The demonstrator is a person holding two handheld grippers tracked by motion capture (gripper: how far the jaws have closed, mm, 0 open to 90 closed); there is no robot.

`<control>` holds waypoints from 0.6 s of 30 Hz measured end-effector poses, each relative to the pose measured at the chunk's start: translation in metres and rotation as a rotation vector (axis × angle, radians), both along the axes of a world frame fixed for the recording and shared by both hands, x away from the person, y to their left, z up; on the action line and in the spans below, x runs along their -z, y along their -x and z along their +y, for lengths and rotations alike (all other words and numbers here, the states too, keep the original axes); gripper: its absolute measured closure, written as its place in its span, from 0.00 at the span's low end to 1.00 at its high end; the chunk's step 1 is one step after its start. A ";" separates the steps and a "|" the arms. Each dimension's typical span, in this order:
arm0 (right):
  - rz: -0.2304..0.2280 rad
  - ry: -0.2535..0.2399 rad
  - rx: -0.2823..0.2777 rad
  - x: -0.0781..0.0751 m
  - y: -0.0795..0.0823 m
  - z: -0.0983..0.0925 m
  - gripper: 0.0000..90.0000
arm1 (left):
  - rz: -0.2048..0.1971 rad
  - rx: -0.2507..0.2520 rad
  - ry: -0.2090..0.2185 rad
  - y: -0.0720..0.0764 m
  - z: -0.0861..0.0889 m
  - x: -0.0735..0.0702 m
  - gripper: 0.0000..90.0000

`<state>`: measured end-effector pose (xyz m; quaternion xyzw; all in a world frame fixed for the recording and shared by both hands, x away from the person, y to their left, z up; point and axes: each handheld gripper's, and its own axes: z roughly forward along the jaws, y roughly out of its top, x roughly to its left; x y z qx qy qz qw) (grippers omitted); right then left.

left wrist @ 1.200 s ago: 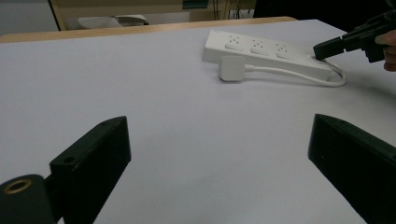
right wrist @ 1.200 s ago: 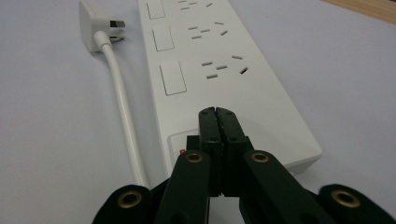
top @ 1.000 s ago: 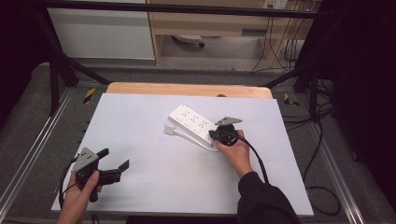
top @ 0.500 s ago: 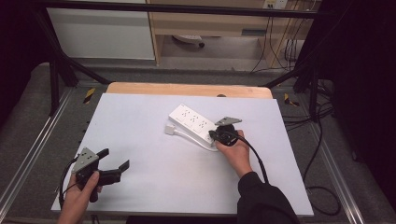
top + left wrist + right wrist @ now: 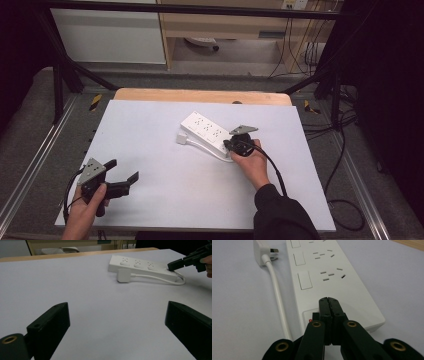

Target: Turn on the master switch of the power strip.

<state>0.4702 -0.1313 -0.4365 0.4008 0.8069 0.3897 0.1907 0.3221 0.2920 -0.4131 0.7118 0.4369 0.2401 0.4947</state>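
A white power strip point(image 5: 204, 130) lies at an angle on the middle of the white table, its white plug point(image 5: 181, 138) and cord point(image 5: 277, 292) beside it. My right gripper point(image 5: 228, 146) is shut, its jaws pressed together with nothing between them. In the right gripper view its joined tips point(image 5: 329, 300) rest on the near end of the strip point(image 5: 329, 265), over a panel with a small red mark point(image 5: 310, 320). My left gripper point(image 5: 123, 170) is held at the front left, open and empty; its jaws point(image 5: 116, 306) stand wide and face the strip point(image 5: 142, 267).
The white table top point(image 5: 150, 125) has a wooden strip point(image 5: 200, 96) along its back edge. Metal frame rails point(image 5: 30, 165) run along both sides. Black cables point(image 5: 345, 165) lie on the floor at the right. A cabinet stands behind the table.
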 end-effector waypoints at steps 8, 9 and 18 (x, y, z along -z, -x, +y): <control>0.006 -0.002 -0.001 0.000 0.000 0.000 1.00 | 0.000 0.001 -0.002 0.000 0.000 0.000 0.06; 0.007 -0.002 -0.001 0.000 0.000 0.000 1.00 | 0.000 0.002 -0.002 0.000 0.000 0.000 0.06; 0.007 -0.007 0.000 0.000 -0.001 0.000 1.00 | 0.002 0.001 -0.005 0.000 0.000 0.000 0.06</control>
